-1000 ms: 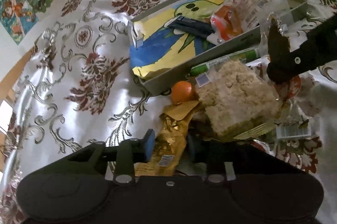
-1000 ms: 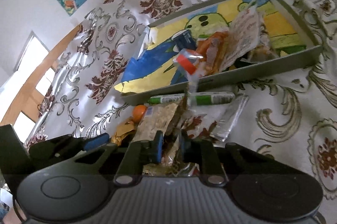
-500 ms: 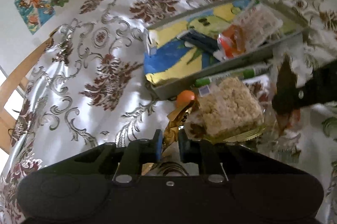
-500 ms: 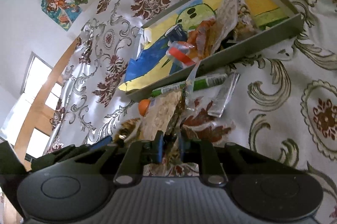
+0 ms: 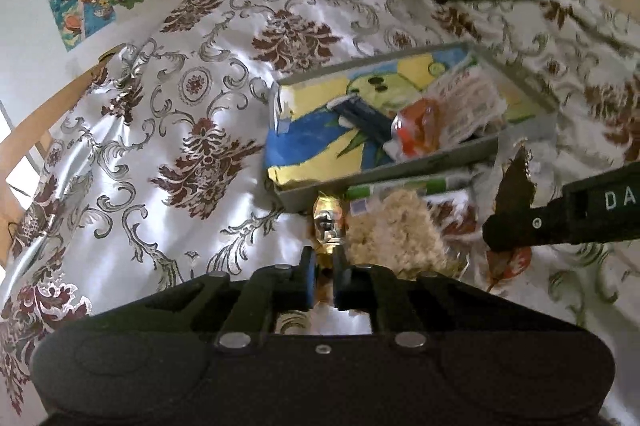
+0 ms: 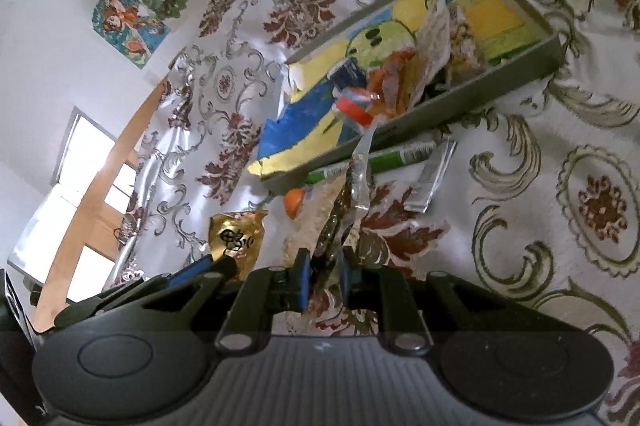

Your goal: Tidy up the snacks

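The gold packet (image 5: 327, 222), loose on the cloth 1 second ago, is now clenched in the left claw (image 5: 323, 276) and lifted near the tray (image 5: 436, 163), while a clear wrapper (image 6: 352, 201) is kept pinched in the right claw (image 6: 323, 280), so 2 snacks are readied for tray placement.

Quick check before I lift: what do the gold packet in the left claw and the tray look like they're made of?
Gold packet: looks like metallised foil film, glossy; it crinkles and throws bright glints. Pinched in the left claw.
Tray: probably cardboard or thin board, matte grey walls with a printed cartoon liner; the torn, curling liner corner suggests paper. Can't rule out plastic walls.
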A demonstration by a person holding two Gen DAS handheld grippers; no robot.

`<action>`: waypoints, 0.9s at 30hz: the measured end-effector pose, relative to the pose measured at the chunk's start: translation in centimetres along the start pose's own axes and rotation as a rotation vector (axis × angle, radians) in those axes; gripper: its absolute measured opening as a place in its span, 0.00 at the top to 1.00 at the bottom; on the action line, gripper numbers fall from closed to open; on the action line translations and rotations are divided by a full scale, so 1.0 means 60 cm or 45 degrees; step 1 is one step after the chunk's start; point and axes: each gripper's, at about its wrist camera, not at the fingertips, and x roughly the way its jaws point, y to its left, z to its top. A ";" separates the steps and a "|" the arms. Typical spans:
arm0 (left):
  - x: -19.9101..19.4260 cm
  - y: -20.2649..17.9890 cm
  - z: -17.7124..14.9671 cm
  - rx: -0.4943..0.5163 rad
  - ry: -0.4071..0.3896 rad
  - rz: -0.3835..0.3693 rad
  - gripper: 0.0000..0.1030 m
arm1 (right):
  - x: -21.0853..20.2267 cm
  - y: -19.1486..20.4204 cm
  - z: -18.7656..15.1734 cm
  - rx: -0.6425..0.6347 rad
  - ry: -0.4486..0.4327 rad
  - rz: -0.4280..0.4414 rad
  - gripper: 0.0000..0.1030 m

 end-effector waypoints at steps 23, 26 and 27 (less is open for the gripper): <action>0.030 0.009 0.089 -0.160 -0.272 -0.139 0.93 | -0.003 -0.018 0.083 -0.039 -0.225 0.014 0.84; 0.060 0.014 0.118 -0.210 -0.316 -0.157 0.93 | 0.007 -0.019 0.112 -0.074 -0.289 -0.010 0.84; 0.070 0.014 0.127 -0.218 -0.328 -0.158 0.93 | 0.012 -0.022 0.126 -0.069 -0.318 -0.012 0.84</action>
